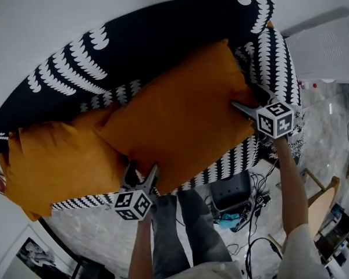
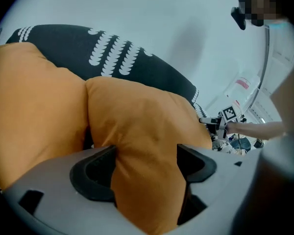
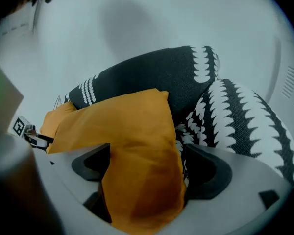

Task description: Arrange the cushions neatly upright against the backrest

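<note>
My left gripper (image 1: 142, 172) has its jaws spread wide, and the lower edge of the larger orange cushion (image 1: 180, 112) bulges between them without being pinched. My right gripper (image 1: 244, 96) is the same: jaws apart, with that cushion's corner lying loose between them. In the head view the left gripper sits at the cushion's 7 o'clock and the right at its 3 o'clock. The cushion leans on the black backrest (image 1: 139, 36) of the sofa (image 1: 235, 158), whose cover is black with rows of white scallops. Its 8 o'clock corner overlaps the second orange cushion (image 1: 49, 164), which also rests against the backrest. The patterned armrest (image 1: 276, 54) rises at 2 o'clock. Behind the sofa is a plain pale wall (image 1: 41, 10). The floor (image 1: 328, 127) is pale marbled stone, with a tangle of cables (image 1: 257, 211) at 5 o'clock. Beyond them is what may be a wooden chair (image 1: 323, 199), too cropped to be sure.
</note>
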`<state>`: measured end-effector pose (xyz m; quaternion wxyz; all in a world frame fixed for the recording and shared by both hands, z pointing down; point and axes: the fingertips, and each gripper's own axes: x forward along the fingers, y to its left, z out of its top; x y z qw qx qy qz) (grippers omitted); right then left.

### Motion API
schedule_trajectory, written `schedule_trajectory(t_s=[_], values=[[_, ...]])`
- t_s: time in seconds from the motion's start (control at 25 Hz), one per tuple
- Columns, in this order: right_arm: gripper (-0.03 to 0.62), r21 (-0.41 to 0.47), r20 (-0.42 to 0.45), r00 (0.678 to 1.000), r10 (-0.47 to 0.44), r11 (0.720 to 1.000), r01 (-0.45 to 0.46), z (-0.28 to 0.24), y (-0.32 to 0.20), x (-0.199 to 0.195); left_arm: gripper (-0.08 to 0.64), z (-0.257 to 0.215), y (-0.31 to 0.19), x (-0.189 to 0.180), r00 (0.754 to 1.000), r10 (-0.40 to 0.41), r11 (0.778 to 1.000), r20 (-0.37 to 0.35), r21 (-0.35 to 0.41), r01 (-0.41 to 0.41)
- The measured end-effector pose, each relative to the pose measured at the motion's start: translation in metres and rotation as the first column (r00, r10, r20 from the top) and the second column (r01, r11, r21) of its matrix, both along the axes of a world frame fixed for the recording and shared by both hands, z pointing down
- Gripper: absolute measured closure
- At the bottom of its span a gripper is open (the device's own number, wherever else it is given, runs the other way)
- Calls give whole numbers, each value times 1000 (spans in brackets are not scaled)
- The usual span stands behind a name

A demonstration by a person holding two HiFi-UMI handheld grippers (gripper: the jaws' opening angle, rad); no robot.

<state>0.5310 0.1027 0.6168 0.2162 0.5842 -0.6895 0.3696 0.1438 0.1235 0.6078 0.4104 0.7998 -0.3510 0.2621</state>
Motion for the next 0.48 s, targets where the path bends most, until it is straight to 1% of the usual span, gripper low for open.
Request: schedule_trajectory(t_s=[0.08, 0.12, 0.2, 0.24, 0.28, 0.36, 0.4, 0.48], values=[[136, -40, 32, 999, -25, 999, 26, 3, -10, -11, 173, -15, -1, -16, 999, -40, 999, 0, 4, 40], [135, -58, 56, 998, -38, 997, 41, 8, -13, -14, 173, -20, 0, -22, 998, -54, 998, 14, 15, 54], [135, -81, 93, 994, -51, 995, 59, 18, -14, -5, 173, -15, -1, -25, 996, -58, 998, 70, 38, 55], [135, -88, 102, 993, -53, 994, 62, 24, -14, 3, 173, -7, -4, -24, 994, -51, 998, 100, 36, 48], [133, -94, 106, 993, -55, 993, 66, 28, -13, 10, 172, 3, -7, -21, 992, -39, 999, 122, 26, 36], [133, -109, 119, 991, -62, 991, 75, 37, -13, 18, 173, 20, -14, -11, 991, 0, 1000, 137, -4, 1], [135, -117, 129, 990, -63, 990, 78, 41, -15, 18, 173, 30, -17, -6, 991, 15, 1000, 130, -29, -11], [135, -135, 142, 988, -61, 988, 81, 50, -17, 13, 173, 48, -22, -3, 996, 19, 995, 93, -96, -10]])
